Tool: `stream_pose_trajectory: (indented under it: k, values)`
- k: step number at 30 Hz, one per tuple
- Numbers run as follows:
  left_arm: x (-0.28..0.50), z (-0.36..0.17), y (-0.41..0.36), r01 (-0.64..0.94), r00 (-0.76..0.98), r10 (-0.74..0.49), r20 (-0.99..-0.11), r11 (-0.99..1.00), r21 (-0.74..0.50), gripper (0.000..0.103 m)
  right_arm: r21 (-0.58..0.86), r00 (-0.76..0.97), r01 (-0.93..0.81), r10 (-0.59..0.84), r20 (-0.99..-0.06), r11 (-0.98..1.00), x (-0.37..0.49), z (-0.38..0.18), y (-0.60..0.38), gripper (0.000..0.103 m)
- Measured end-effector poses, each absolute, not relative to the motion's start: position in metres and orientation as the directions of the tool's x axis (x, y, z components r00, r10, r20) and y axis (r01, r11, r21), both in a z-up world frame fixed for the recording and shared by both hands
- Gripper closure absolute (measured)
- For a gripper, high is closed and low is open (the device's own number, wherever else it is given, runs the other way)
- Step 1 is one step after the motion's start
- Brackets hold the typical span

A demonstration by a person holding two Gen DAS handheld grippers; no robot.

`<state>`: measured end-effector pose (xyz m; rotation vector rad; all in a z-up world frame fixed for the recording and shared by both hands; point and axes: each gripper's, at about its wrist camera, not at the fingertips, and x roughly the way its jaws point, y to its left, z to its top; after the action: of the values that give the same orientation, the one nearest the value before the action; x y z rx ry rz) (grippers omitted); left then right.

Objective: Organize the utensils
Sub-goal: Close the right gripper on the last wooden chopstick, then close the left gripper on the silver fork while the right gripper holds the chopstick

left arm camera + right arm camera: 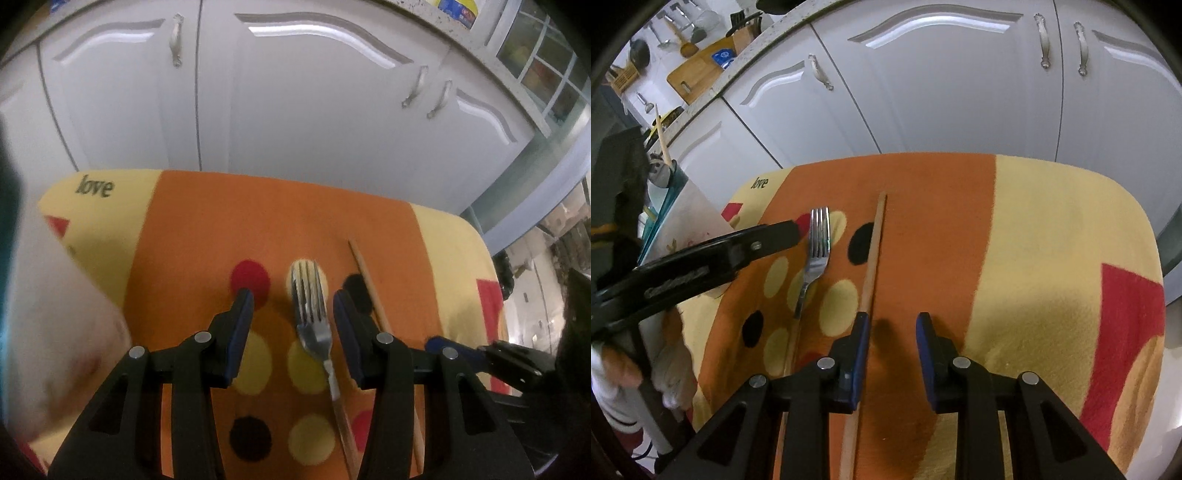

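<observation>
Utensils mostly remain loose: at far left a holder (670, 173) has some, while the wide-open left gripper (293, 299) straddles the ungripped fork (308, 310) on the tabletop (1052, 229), the chopstick (873, 251) lying beside the right gripper (892, 321), part-open and empty.

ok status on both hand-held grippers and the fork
Left hand-held gripper open, straddling fork on cloth. Right hand-held gripper open, empty, beside chopstick. Nothing blocking.
</observation>
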<state>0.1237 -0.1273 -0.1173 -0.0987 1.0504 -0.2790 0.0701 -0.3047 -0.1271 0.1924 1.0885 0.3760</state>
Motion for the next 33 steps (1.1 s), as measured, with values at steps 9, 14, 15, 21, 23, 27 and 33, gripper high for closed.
stream_pose_trajectory:
  k: [9,14,15,21,23,27,33]
  values:
    - [0.132,-0.134,-0.133,0.176,0.433,-0.292,-0.853,0.955,-0.238,0.075,0.331,0.416,-0.221,0.396,-0.818,0.917,0.079,-0.119,-0.313,0.079]
    - [0.131,-0.135,-0.135,0.185,0.44,-0.295,-0.848,0.954,-0.236,0.084,0.337,0.413,-0.214,0.397,-0.819,0.917,0.081,-0.12,-0.316,0.079]
    - [0.131,-0.135,-0.135,0.188,0.441,-0.296,-0.847,0.954,-0.236,0.084,0.336,0.414,-0.215,0.397,-0.819,0.917,0.081,-0.12,-0.315,0.079]
    - [0.121,-0.119,-0.126,0.213,0.447,-0.33,-0.832,0.942,-0.26,0.102,0.337,0.43,-0.235,0.409,-0.805,0.912,0.085,-0.112,-0.308,0.079]
    - [0.116,-0.116,-0.12,0.208,0.441,-0.329,-0.835,0.943,-0.261,0.102,0.328,0.43,-0.247,0.407,-0.806,0.912,0.088,-0.111,-0.301,0.079]
    - [0.107,-0.118,-0.109,0.192,0.418,-0.334,-0.845,0.942,-0.277,0.102,0.282,0.426,-0.263,0.373,-0.824,0.923,0.1,-0.116,-0.283,0.079]
    - [0.089,-0.116,-0.099,0.191,0.411,-0.353,-0.841,0.935,-0.299,0.102,0.272,0.4,-0.257,0.358,-0.844,0.927,0.123,-0.129,-0.266,0.081]
